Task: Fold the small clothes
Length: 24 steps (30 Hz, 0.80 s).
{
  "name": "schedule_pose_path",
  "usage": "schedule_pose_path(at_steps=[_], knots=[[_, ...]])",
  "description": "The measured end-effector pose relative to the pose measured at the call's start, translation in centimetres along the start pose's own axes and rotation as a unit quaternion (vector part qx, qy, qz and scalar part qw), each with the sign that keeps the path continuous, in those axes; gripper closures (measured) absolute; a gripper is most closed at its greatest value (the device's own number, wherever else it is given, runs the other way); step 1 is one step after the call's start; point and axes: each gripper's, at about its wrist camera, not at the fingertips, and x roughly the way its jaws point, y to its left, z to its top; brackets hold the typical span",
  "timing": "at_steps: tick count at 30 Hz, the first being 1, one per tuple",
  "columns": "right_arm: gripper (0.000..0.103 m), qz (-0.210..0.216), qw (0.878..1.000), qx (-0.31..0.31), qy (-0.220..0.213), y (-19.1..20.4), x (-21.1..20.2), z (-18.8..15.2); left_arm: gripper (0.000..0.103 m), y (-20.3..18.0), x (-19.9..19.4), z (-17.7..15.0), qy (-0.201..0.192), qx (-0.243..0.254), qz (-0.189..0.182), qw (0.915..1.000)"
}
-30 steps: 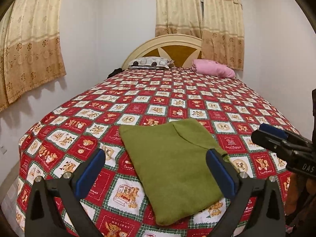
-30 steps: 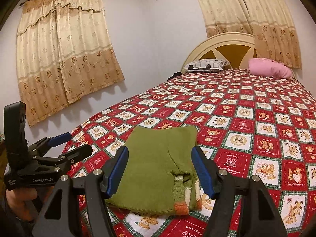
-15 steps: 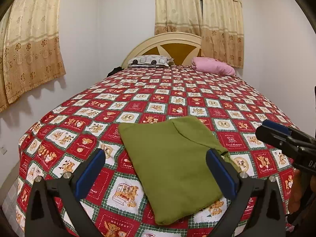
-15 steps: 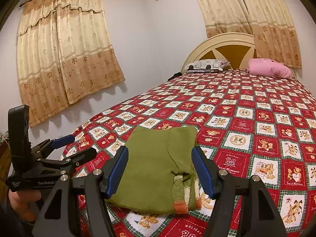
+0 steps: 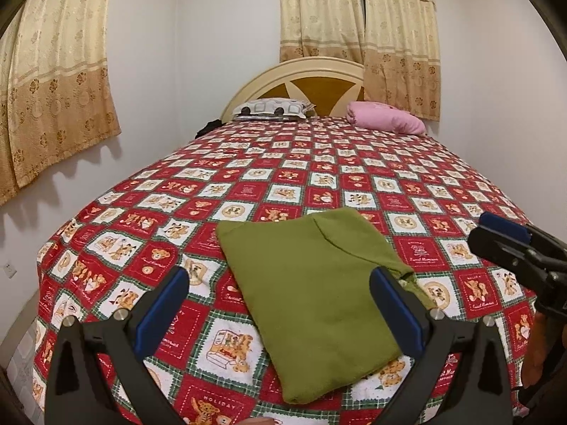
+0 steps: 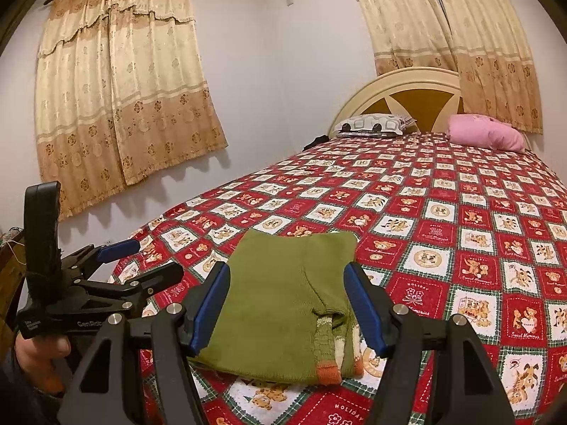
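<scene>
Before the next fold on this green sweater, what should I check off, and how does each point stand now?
1. Left gripper open and holding nothing: ok.
2. Right gripper open and holding nothing: ok.
3. Green sweater lying flat on the bedspread: ok.
4. Sleeve tucked in: not ok, a striped cuff sticks out at the near edge.
5. Sweater well on the bed: not ok, it lies close to the near edge.
6. Fold finished or another needed: cannot tell.

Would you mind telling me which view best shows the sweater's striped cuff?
The right wrist view: the striped cuff lies in plain sight at the sweater's near edge. The left wrist view shows only plain green fabric.
</scene>
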Motion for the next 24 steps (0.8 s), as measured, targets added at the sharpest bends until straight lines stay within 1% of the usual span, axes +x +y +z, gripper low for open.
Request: schedule_pose_path(at_steps=[4, 10, 14, 21, 24], knots=[[0.035, 0.002, 1.0, -0.003, -0.005, 0.3, -0.4, 0.2, 0.0, 0.4, -0.2, 0.2, -0.004, -0.004, 0.015, 0.9999], [0.035, 0.009, 1.0, -0.013, -0.017, 1.0, -1.3, 0.6, 0.0, 1.0, -0.8, 0.7, -0.016, -0.011, 0.021, 0.9996], [0.034, 0.011, 1.0, -0.018, -0.015, 1.3, -1.2, 0.5, 0.0, 1.4, -0.9, 0.8, -0.024, -0.012, 0.04, 0.9988], [0.034, 0.013, 1.0, -0.021, -0.015, 1.6, -1.3, 0.5, 0.0, 1.9, -0.7, 0.8, -0.023, -0.017, 0.048, 0.9984], [0.034, 0.013, 1.0, -0.022, -0.014, 1.7, -1.3, 0.5, 0.0, 2.0, -0.9, 0.7, -0.033, -0.015, 0.051, 0.998]])
